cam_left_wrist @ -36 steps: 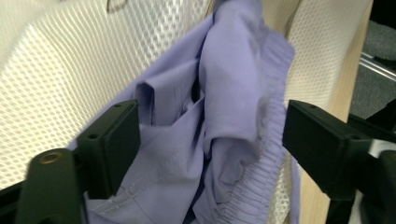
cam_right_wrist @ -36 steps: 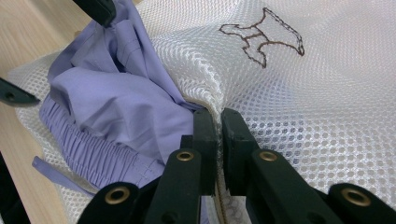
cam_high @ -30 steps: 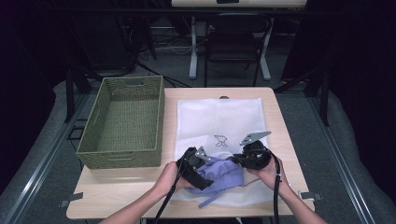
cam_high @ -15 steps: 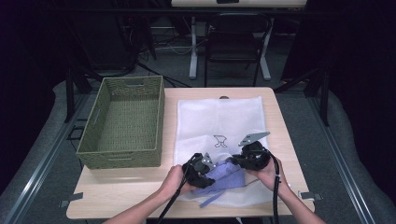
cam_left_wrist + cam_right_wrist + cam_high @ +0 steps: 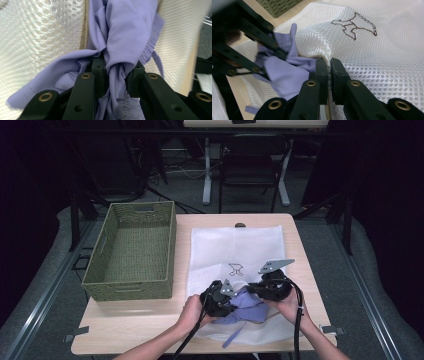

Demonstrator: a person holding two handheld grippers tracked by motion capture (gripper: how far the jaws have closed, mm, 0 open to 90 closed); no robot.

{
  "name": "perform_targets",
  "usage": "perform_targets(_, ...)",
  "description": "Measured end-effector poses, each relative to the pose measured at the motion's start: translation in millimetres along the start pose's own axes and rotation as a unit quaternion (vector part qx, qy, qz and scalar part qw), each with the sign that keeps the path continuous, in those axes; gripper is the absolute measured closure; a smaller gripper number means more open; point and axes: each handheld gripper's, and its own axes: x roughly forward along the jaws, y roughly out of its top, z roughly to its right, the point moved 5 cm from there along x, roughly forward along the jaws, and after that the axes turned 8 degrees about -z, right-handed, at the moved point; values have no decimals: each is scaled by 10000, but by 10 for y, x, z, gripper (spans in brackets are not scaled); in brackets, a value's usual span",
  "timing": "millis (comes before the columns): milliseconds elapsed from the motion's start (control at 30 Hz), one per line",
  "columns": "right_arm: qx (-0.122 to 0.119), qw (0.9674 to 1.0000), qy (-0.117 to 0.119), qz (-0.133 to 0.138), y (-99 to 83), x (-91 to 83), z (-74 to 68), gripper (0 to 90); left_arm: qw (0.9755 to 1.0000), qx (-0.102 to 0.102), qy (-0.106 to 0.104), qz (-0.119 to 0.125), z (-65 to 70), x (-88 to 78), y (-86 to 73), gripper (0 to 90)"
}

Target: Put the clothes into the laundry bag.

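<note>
Two tools worked at the near edge of the tabletop (image 5: 150,335). Our left tool (image 5: 115,75) had just been closing and now pinched a bunched fold of the lilac garment (image 5: 130,30). Our right tool (image 5: 329,65) stayed clamped on the rim of the white mesh laundry bag (image 5: 387,57), probably to hold its mouth up so the garment could pass inside. The garment lay half in that mouth, between both tools. Beyond the bag, a green woven basket (image 5: 131,251) sat at the left. A dark room with a chair (image 5: 250,157) lay behind.
</note>
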Motion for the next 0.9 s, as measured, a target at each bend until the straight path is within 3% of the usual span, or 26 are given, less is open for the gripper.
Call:
perform_targets(33,5,10000,8,-56,-7,29,7,861,10000,-95,-4,-4,-14,58,-11,709)
perform_targets(67,10,9999,-1,-100,-14,51,11,861,9999,-29,28,-94,-23,125,-25,700)
perform_targets(133,-15,9997,-23,-235,-46,113,16,861,9999,-114,-27,-115,-29,153,-30,630)
perform_targets(167,-35,9996,-35,-264,-56,124,18,861,9999,-29,-9,-151,-29,100,-25,610)
perform_targets(233,-13,9996,-48,-278,-72,123,24,861,9999,-106,-16,-98,-16,5,-17,496)
perform_targets(267,0,9997,-55,-255,-73,116,31,861,9999,-44,9,-116,-9,-57,-18,450)
perform_targets(433,37,9997,-99,-203,-74,89,55,861,10000,-35,-6,2,36,-247,-52,374)
perform_targets(500,36,9997,-85,-208,-70,93,59,861,9999,31,38,-95,52,-191,-74,412)
perform_targets(600,41,9996,-73,-255,-64,121,59,862,9995,127,90,-274,77,8,-93,552)
perform_targets(700,-7,9996,-96,-251,-49,123,40,863,9997,105,-18,-230,65,133,-72,711)
perform_targets(767,-12,9997,-102,-200,-29,95,28,863,10000,-5,-36,-82,48,131,-36,766)
perform_targets(900,-53,9999,-117,37,34,-7,6,862,9992,-134,176,319,45,10,73,799)
